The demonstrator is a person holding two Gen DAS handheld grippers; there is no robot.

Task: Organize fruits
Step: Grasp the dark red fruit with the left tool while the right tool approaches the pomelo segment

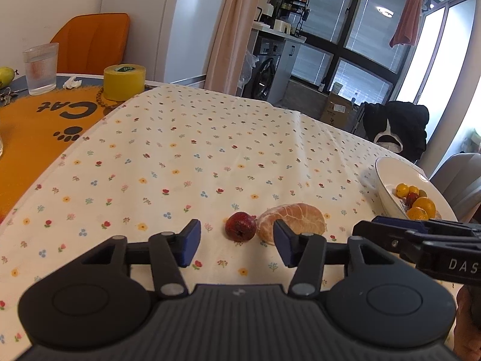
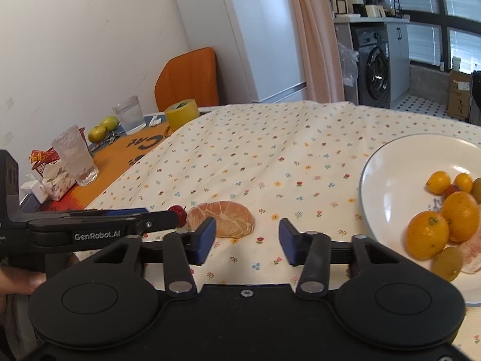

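Note:
A small red fruit (image 1: 240, 226) lies on the flowered tablecloth, touching a peeled orange (image 1: 293, 219) on its right. My left gripper (image 1: 237, 242) hovers open just in front of both, nothing between its fingers. In the right wrist view the peeled orange (image 2: 224, 219) sits just beyond the left fingertip, and the red fruit (image 2: 178, 214) is half hidden behind the other gripper's arm. My right gripper (image 2: 248, 240) is open and empty. A white plate (image 2: 387, 177) at the right holds several oranges, kiwis and a peeled piece. The same plate (image 1: 387, 177) shows at the right edge of the left wrist view.
An orange cat mat (image 1: 33, 132) at the far left carries a glass (image 1: 40, 69), a yellow tape roll (image 1: 124, 82), keys and green apples (image 2: 102, 128). A second glass (image 2: 76, 156) and a tissue pack stand there. An orange chair (image 1: 93, 42) and a dark-draped chair (image 1: 396, 128) flank the table.

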